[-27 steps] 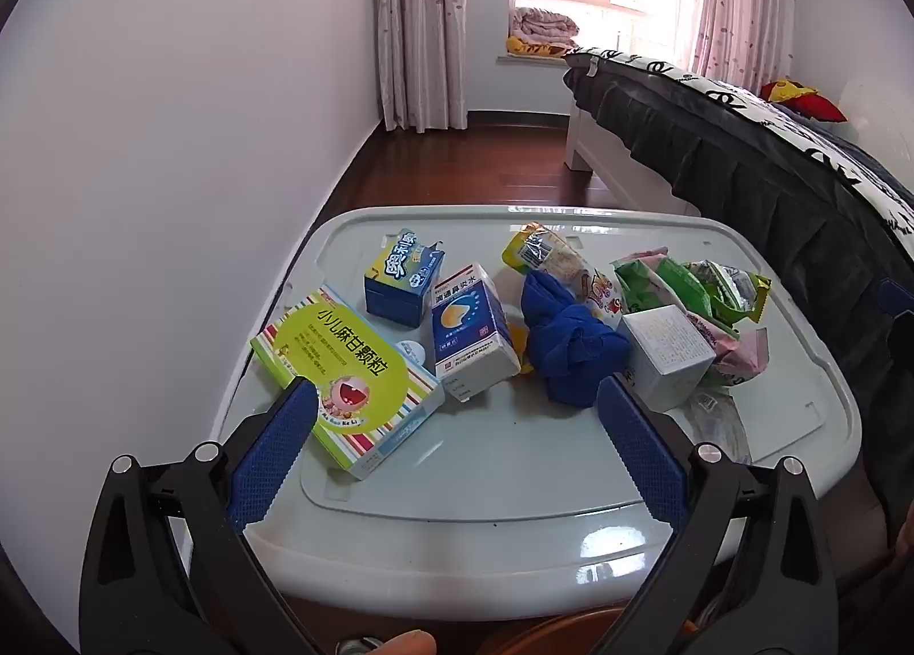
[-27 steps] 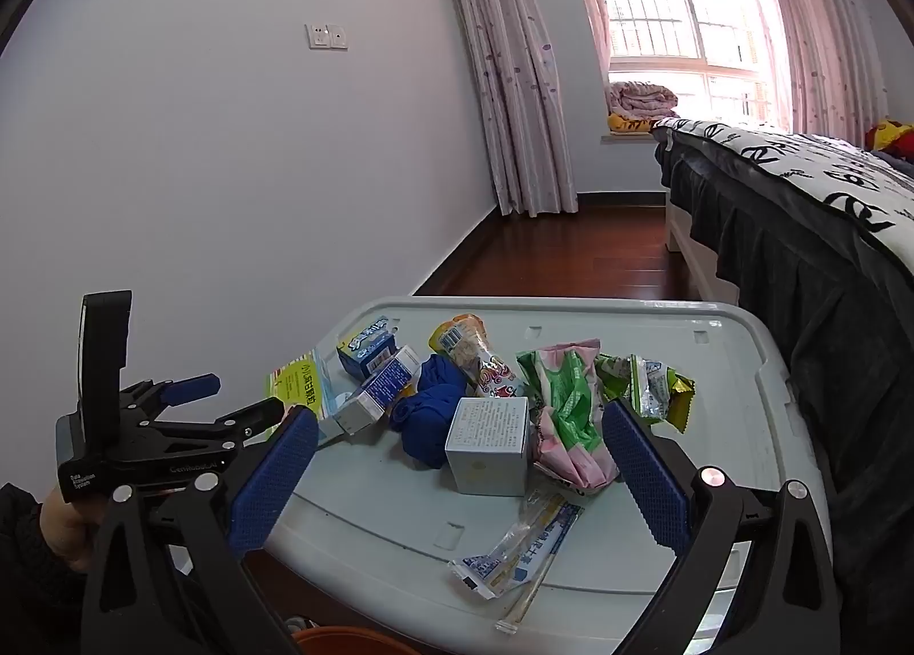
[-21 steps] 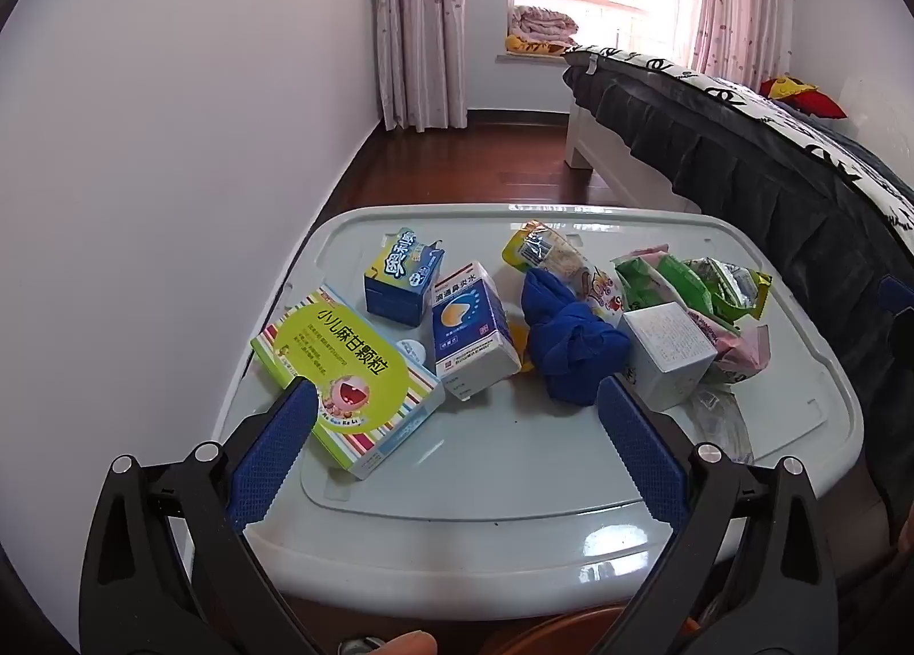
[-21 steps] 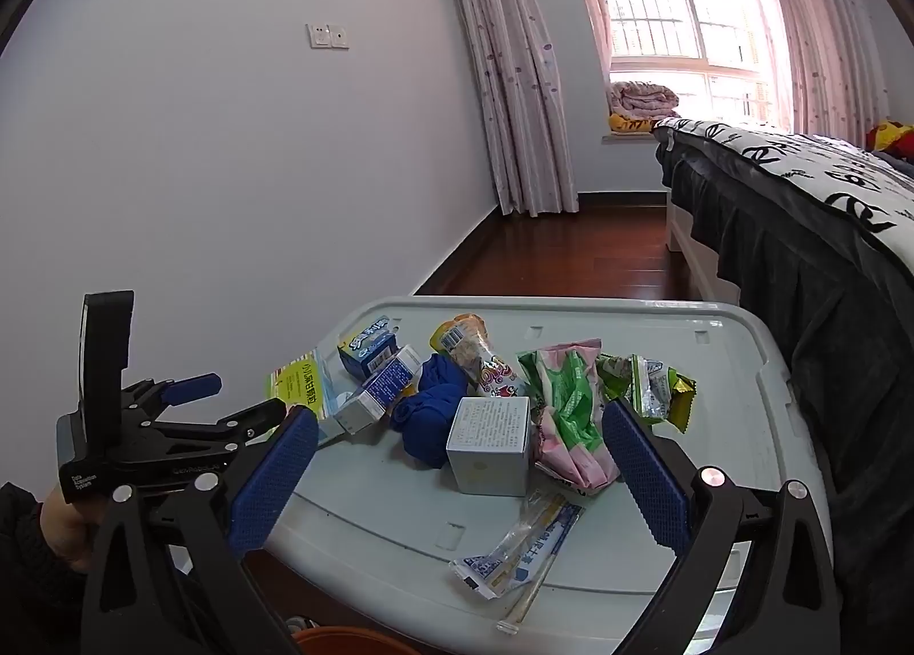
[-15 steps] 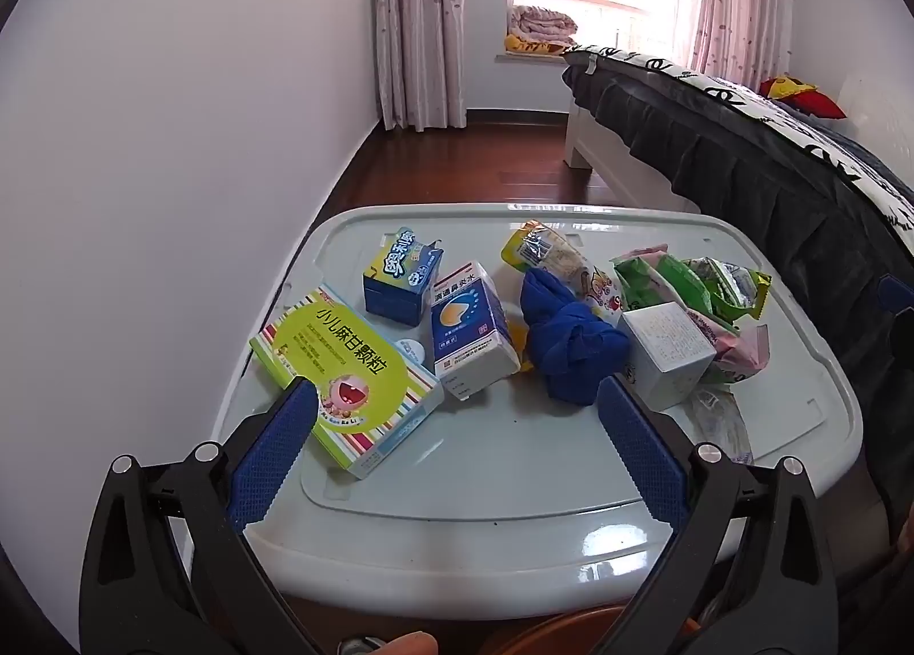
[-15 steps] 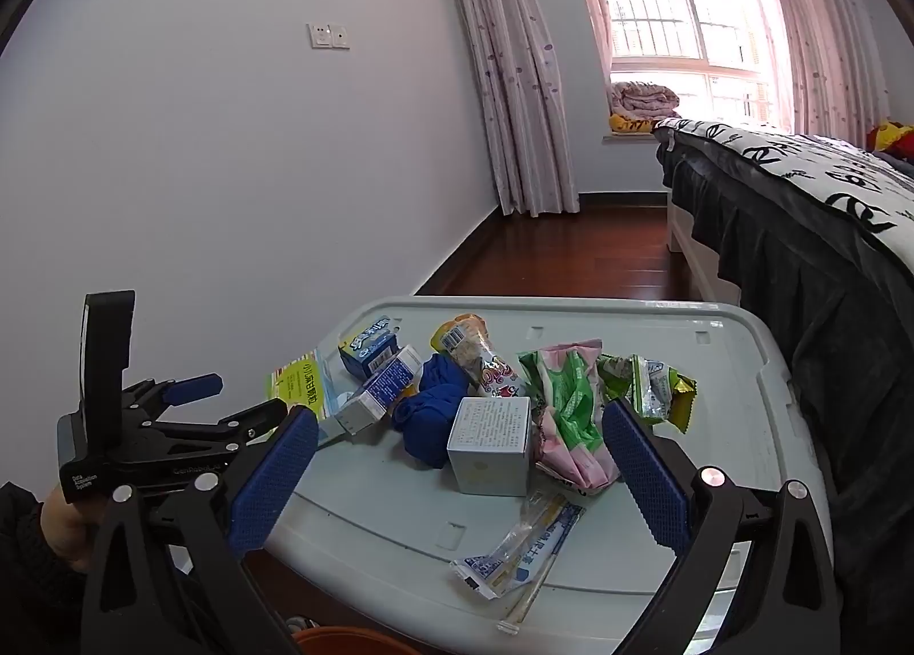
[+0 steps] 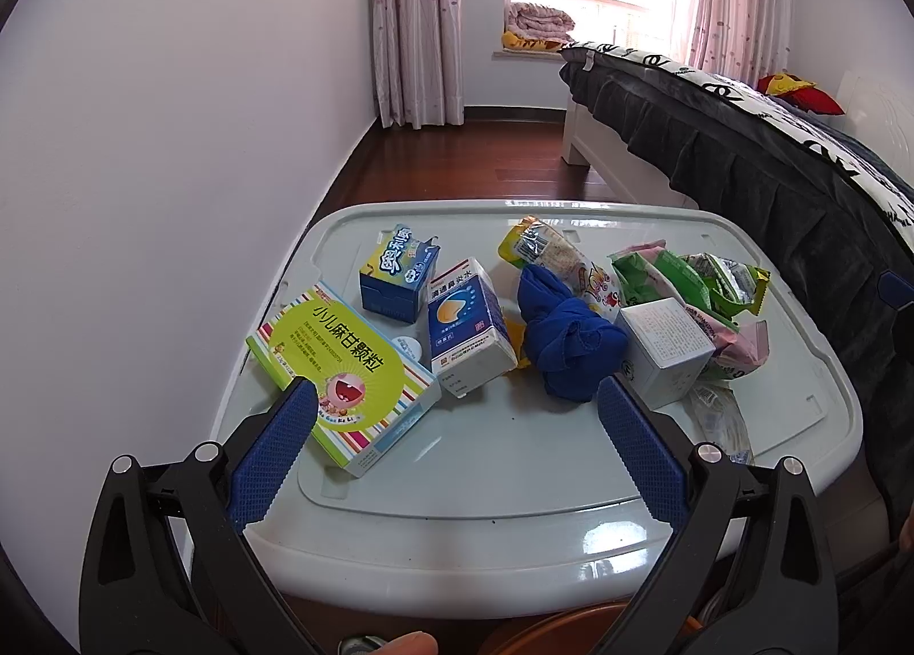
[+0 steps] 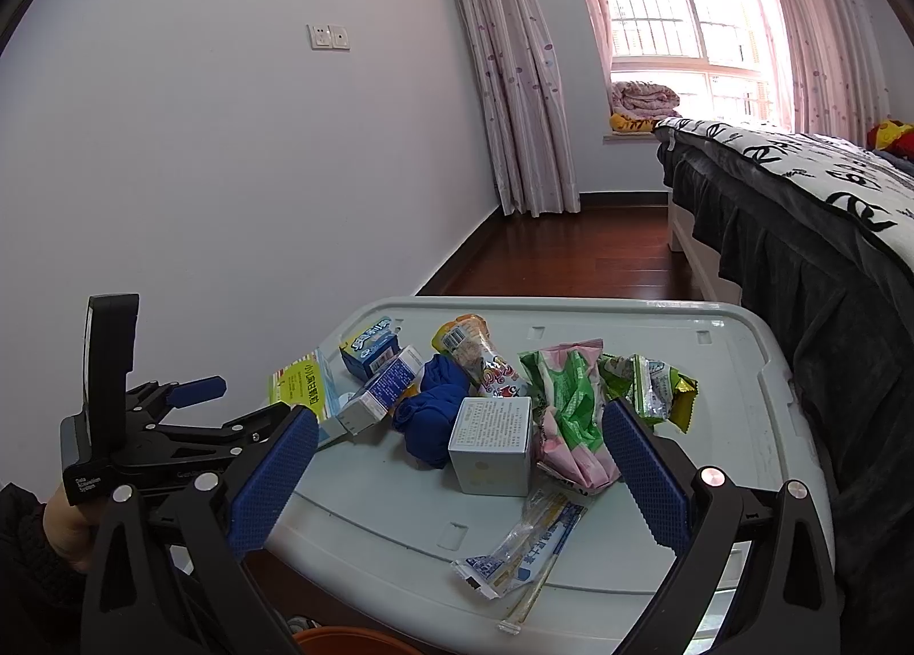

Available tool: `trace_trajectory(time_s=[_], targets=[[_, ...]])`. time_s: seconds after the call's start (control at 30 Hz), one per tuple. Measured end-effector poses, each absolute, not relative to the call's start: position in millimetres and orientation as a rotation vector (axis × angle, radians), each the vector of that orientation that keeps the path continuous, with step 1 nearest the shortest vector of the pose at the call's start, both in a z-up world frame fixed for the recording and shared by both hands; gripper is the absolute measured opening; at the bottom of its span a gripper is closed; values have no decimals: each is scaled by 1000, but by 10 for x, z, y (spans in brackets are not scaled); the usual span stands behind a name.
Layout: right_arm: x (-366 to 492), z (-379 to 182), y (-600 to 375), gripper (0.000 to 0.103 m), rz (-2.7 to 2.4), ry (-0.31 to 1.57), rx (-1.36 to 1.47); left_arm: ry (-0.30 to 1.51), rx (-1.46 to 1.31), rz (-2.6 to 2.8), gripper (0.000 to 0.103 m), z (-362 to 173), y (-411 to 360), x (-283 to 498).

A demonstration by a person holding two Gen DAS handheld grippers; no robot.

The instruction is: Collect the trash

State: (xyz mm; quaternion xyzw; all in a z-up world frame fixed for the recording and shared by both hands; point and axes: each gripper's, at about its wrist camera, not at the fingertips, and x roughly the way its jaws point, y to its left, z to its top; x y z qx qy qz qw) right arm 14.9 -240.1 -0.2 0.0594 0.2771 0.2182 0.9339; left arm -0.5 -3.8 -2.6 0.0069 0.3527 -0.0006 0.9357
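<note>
Trash lies on a pale plastic lid (image 7: 514,460) (image 8: 742,369). There is a green-yellow striped box (image 7: 343,363), a small blue carton (image 7: 397,275), a blue-white box (image 7: 465,323), a crumpled blue cloth (image 7: 565,340) (image 8: 431,415), a white cube box (image 7: 665,349) (image 8: 491,443), a snack bag (image 7: 557,258), green and pink wrappers (image 7: 685,278) (image 8: 571,403), and a clear wrapper with chopsticks (image 8: 528,555). My left gripper (image 7: 457,426) is open and empty over the lid's near edge; it also shows in the right wrist view (image 8: 171,426). My right gripper (image 8: 457,460) is open and empty.
An orange bin rim (image 7: 571,626) (image 8: 354,640) sits below the lid's near edge. A white wall (image 7: 171,140) runs along the left. A bed with a dark skirt (image 7: 771,169) stands close on the right. Dark wood floor (image 7: 485,158) lies beyond.
</note>
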Motion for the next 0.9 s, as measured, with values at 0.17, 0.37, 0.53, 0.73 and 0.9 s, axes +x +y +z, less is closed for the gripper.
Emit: trace_trajectory(time_s=[0.17,0.37,0.53,0.73,0.9], targets=[[154,-1,-2354,98,448,565,121,720,15,1,96,-34,-28,-3],[148,-2,-2380,98,449,563,122,722,16,-1,96,-33,-34,5],[139,5,-2398,98,450,564,124,723,13,-1,96,-37,-35,14],[147,4,-2395,98,450,563,124,722,13,-1,96,-46,-11,18],[148,4,-2398,98,451,564,125,722,15,0,96,-36,-39,15]])
